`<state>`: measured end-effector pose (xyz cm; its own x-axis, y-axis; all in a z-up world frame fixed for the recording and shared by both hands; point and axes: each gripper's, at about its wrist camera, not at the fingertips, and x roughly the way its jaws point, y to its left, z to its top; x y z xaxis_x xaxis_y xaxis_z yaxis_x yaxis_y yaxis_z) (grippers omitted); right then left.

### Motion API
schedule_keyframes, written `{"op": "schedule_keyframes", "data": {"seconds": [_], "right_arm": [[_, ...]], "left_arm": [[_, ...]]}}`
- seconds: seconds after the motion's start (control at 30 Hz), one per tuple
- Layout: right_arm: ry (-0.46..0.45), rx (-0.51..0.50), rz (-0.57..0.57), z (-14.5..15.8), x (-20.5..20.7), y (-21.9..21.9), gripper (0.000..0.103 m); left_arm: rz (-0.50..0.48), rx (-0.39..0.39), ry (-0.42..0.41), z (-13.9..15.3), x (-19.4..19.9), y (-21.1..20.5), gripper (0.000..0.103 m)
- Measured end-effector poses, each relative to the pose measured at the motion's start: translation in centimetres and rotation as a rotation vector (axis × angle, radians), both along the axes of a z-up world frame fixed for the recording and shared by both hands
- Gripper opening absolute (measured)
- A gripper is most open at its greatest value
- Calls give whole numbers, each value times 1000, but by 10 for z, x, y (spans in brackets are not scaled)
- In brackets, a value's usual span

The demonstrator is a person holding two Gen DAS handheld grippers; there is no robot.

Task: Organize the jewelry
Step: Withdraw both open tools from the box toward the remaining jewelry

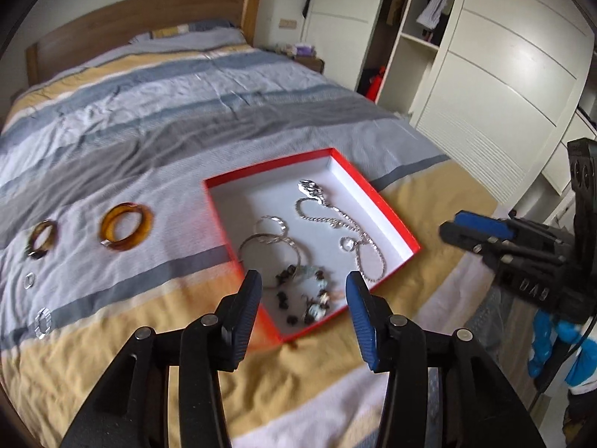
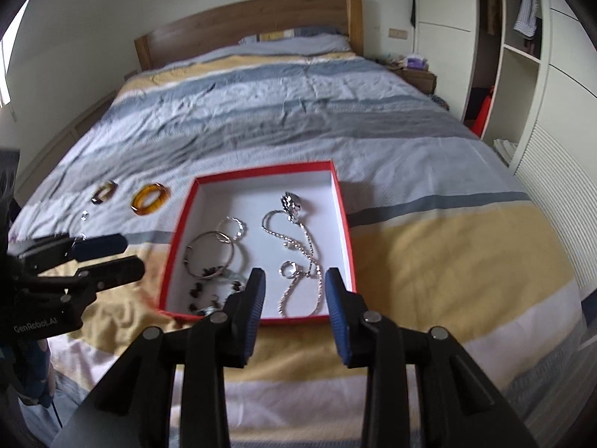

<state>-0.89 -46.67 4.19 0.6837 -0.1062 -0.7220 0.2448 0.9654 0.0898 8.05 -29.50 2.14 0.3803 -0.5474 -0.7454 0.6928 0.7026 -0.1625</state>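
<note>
- Two grippers over the bed, both empty. Left gripper (image 1: 303, 283): fingers spread, nothing between the pads; below the gap lies the near corner of the red box (image 1: 388, 201).
- Right gripper (image 2: 294, 283): fingers parted somewhat less, pinching nothing, touching nothing.
- Writing: "GenRobot.AI" on the left gripper's body in the right wrist view; raised letters on the right gripper's body in the left wrist view, unclear.
- Inside the box: silver chain necklace (image 2: 298, 239), silver bangles (image 2: 212, 252), a small ring (image 2: 289, 269), dark beads (image 1: 294, 291).
- On the striped bedspread (image 2: 447, 261), left of the box: amber bangle (image 1: 126, 226), brown mottled bangle (image 1: 41, 239), two small clear pieces nearer the edge.
</note>
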Motion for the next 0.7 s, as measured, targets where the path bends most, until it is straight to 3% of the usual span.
{"op": "schedule_keyframes", "data": {"seconds": [0.2,0.3,0.7], "right_arm": [[-66,19,-10,26,-33,24,32],[-98,37,-11,37,-47,37,32],[-203,46,34,79,-99,99,32]], "left_arm": [[68,19,-18,10,-32,61,47],[120,20,-6,12,-44,95,52],[338,21,-96,27,-96,219,65]]}}
